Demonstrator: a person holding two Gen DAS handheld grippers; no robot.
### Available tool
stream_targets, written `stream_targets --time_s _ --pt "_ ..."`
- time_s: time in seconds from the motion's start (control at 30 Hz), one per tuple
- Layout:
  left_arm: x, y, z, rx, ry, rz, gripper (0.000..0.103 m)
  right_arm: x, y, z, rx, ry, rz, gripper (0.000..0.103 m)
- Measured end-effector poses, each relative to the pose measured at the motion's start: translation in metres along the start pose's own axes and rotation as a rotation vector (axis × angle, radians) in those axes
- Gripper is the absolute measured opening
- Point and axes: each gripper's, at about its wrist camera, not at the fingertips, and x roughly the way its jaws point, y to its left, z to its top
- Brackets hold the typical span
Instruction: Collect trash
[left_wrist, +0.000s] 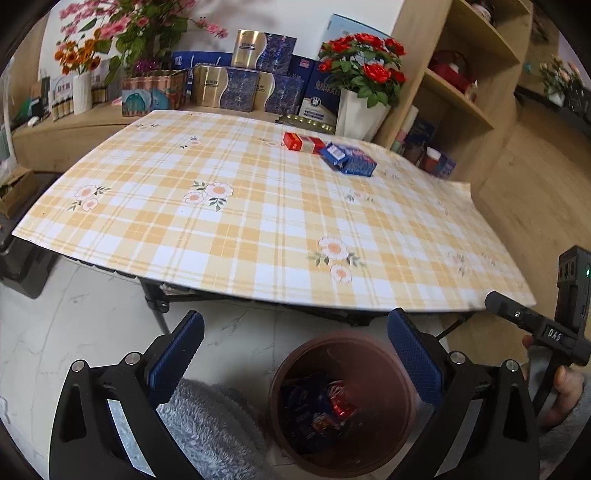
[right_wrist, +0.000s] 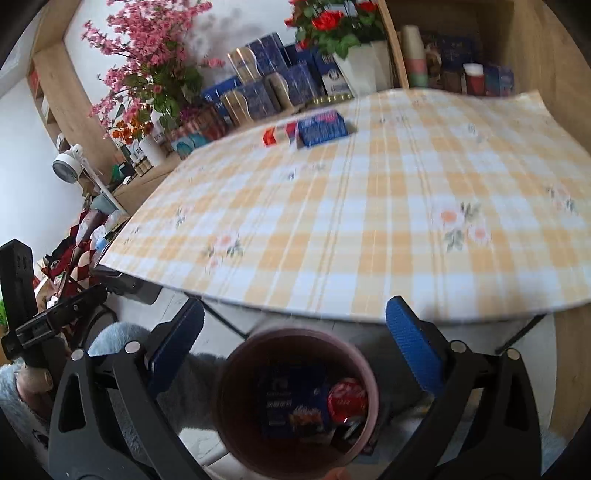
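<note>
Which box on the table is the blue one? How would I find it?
Look at the far side of the checked table, near the red roses. Two small boxes lie there, close together. The blue box is the bigger one, nearer the shelves; its neighbour, the red box, is slimmer.

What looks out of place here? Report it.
Two boxes remain on the tablecloth at its far side: a red box and a blue box with its end flap open. Other packaging already lies in the brown bin.

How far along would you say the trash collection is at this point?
Several packets already lie in the brown bin. Nothing is in hand: the right gripper and left gripper are open and empty. Left on the table: a red box and a blue box.
</note>
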Motion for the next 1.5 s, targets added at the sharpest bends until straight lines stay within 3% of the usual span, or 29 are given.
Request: stream_targets --time_s 0.1,0.23,0.33,0.5,0.63,0.8,0.9,1.0,1.23,1.5 --pt "0.004 0.002 0.012 -0.048 -0.009 -0.032 0.097 0.006 0.004 0.019 -0.071 0.014 -0.005 0.097" --pt "0.008 -0.002 0.032 -0.014 -0.026 -0.041 0.097 0.014 0.006 0.051 -0.106 -0.017 -0.052 0.097" --pt "0.012 -0.002 0.049 0.02 -0.034 -0.041 0.097 0.016 0.006 0.071 -0.053 -0.067 -0.054 0.097" --pt "0.01 0.001 0.076 0.059 -0.099 -0.014 0.097 0.022 0.001 0.094 0.087 -0.171 0.058 0.097" --pt "0.012 0.009 0.085 0.006 -0.121 -0.011 0.097 0.043 0.0 0.113 0.073 -0.103 0.078 0.097" --pt "0.02 0.026 0.085 -0.075 -0.124 -0.027 0.097 0.062 0.002 0.144 -0.091 -0.079 -0.053 0.097" --pt "0.031 0.034 0.089 -0.069 -0.1 -0.007 0.097 0.082 -0.003 0.167 -0.15 -0.074 -0.113 0.097" --pt "0.041 0.043 0.097 -0.058 -0.096 0.023 0.097 0.109 -0.007 0.194 -0.192 -0.068 -0.161 0.097" --pt "0.059 0.059 0.116 -0.102 -0.101 0.033 0.097 0.189 -0.009 0.246 -0.172 0.005 -0.166 0.097" --pt "0.081 0.06 0.128 -0.111 -0.089 0.017 0.097 0.274 0.0 0.265 -0.232 0.128 -0.271 0.097"
